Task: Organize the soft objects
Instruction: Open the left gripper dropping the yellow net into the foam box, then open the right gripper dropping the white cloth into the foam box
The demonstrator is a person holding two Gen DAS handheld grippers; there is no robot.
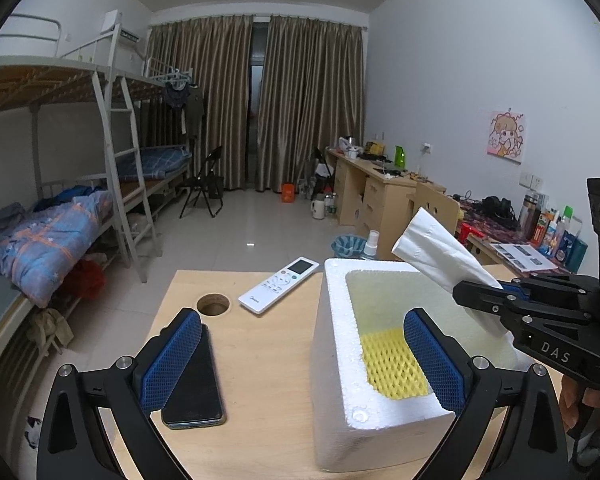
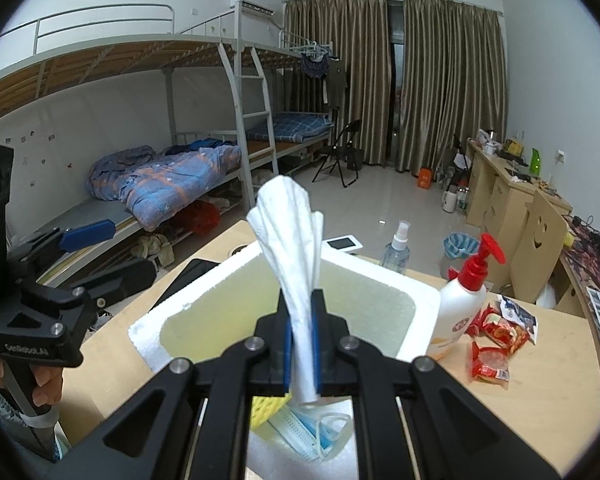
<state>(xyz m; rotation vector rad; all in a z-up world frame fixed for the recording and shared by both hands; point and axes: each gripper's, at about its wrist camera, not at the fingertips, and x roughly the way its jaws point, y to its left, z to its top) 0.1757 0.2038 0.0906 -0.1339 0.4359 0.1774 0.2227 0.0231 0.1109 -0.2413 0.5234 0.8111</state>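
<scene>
The foam box [image 2: 424, 300] stands open-topped, its cavity mostly free above yellow netting [image 1: 392, 364] and a face mask [image 2: 308, 432]; the pump bottle [image 2: 460, 308] crowds its right side, the phone [image 1: 200, 380] its left

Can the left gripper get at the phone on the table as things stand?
Probably yes: the left gripper is open and empty, the phone lies uncovered just under its left finger, beside the foam box.

I see a soft, creased white paper tissue [image 2: 290, 232], a grainy white foam box [image 1: 340, 344] holding yellow foam netting [image 1: 388, 364], a pale matt wood counter [image 1: 260, 360], a glossy black phone [image 1: 198, 384], and matt black plastic grippers.
</scene>
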